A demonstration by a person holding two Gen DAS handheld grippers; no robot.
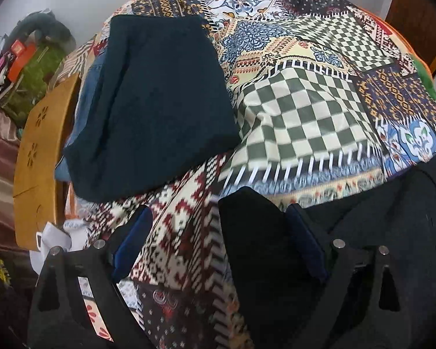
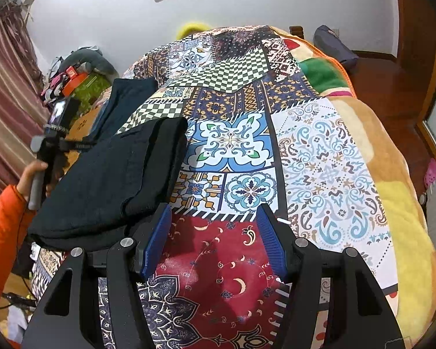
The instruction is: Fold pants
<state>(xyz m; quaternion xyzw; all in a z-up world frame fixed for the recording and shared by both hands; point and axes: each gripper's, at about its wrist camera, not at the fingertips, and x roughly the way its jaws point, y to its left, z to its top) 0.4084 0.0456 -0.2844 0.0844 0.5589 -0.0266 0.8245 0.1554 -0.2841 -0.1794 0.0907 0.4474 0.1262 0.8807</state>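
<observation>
Both tools stand with their blue-padded fingers spread wide. Right tool (image 2: 215, 238) holds nothing; its ribbed blue pads hang over the red paisley patch of the patchwork bedspread (image 2: 319, 157), with the left finger just beside the near edge of the folded black pants (image 2: 110, 180). Left tool (image 1: 221, 238) is also spread, and a fold of the black pants (image 1: 255, 247) lies between its fingers against the right pad; whether the pad actually presses the cloth I cannot tell. Those pants are a thick, matte, soft rectangle lying on the bedspread's left side, seen from the right wrist. Beyond them, farther up the bedspread's left edge, a second folded garment (image 1: 160, 99) of dark teal knit sits on a blue denim piece (image 1: 84, 107). The bedspread is smooth printed fabric in checks, florals and geometric bands, laid over a fleecy blanket (image 2: 392, 203).
</observation>
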